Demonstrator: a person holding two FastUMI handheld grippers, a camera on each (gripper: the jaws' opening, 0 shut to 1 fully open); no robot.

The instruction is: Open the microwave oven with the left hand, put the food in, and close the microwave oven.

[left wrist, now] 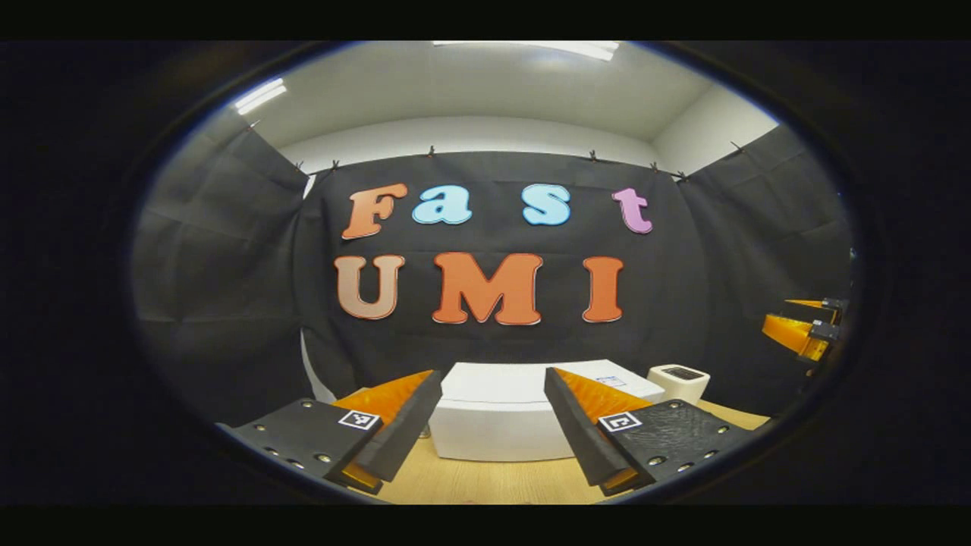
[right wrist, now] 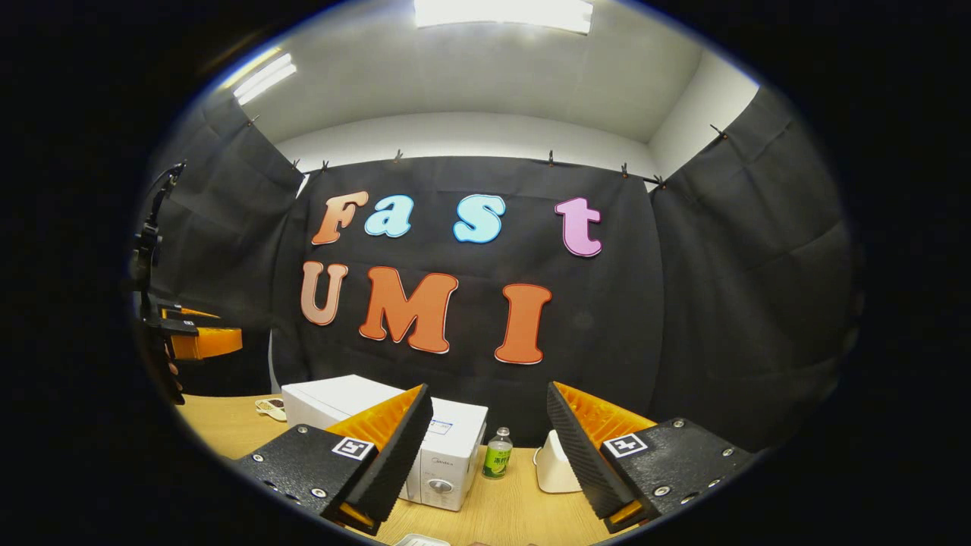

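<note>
The white microwave oven (left wrist: 493, 425) stands on the wooden table (left wrist: 485, 481), straight ahead of my left gripper (left wrist: 491, 379), which hovers above the table, open and holding nothing. In the right gripper view the microwave oven (right wrist: 447, 447) is left of centre, its door looks closed and a round knob (right wrist: 439, 485) shows on its front. My right gripper (right wrist: 488, 390) is open and holds nothing, raised above the table. A pale rim of something (right wrist: 416, 540) peeks in at the bottom edge; I cannot tell what it is.
A small white box-shaped appliance (left wrist: 679, 381) sits right of the microwave. A green bottle (right wrist: 498, 453) and a white rounded object (right wrist: 554, 464) stand by the microwave's right side. A small item (right wrist: 271, 408) lies at its left. Black cloth walls close the booth.
</note>
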